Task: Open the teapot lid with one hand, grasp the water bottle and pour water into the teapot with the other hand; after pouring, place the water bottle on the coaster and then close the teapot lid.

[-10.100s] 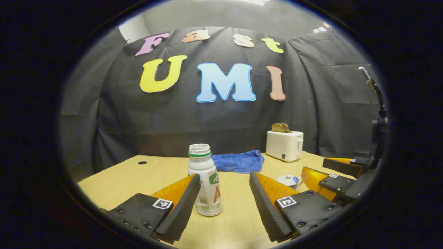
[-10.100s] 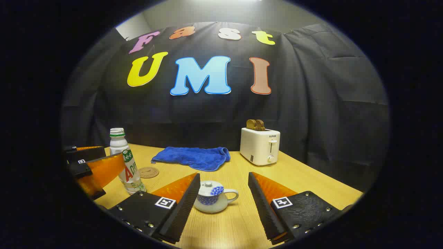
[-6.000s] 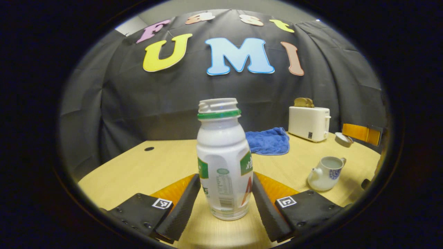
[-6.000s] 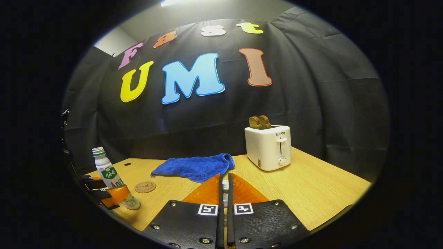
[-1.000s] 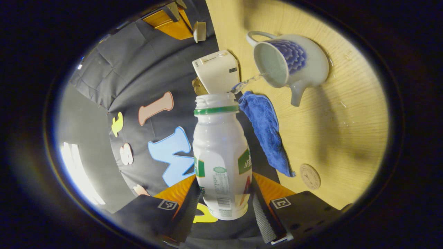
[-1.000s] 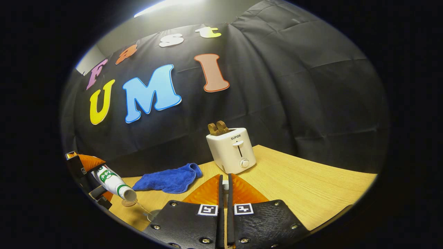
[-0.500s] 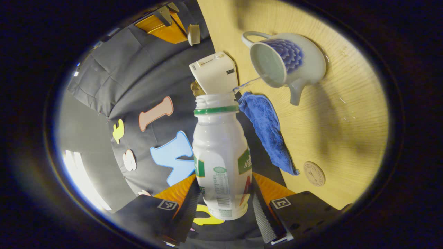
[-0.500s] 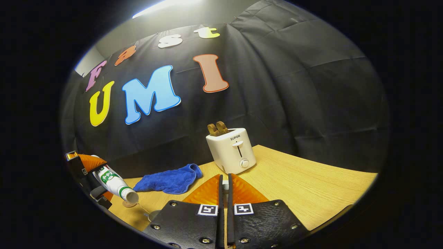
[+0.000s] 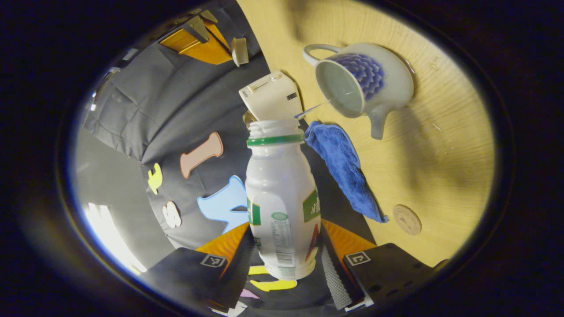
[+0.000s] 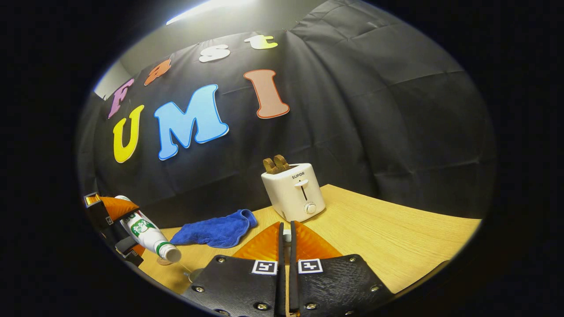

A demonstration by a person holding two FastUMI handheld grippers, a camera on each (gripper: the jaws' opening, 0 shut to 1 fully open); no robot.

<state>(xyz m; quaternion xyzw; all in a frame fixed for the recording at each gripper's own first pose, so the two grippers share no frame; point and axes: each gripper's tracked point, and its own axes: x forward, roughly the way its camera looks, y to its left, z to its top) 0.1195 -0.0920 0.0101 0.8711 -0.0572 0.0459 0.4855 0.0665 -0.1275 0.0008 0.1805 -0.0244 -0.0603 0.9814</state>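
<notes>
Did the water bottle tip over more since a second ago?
Yes, a little. In the right gripper view the water bottle leans lower, its mouth now nearer the table and the blue towel.

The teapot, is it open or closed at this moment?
Open. The teapot shows its bare mouth; the lid is held in the right gripper, away from it.

The left gripper (image 9: pixel 286 226) and the right gripper (image 10: pixel 285 226) each have two flat, rough black plates (image 10: pixel 335 286). Every plate carries one small square black-and-white marker (image 10: pixel 264 267) and round metal screws (image 10: pixel 257 305).
</notes>
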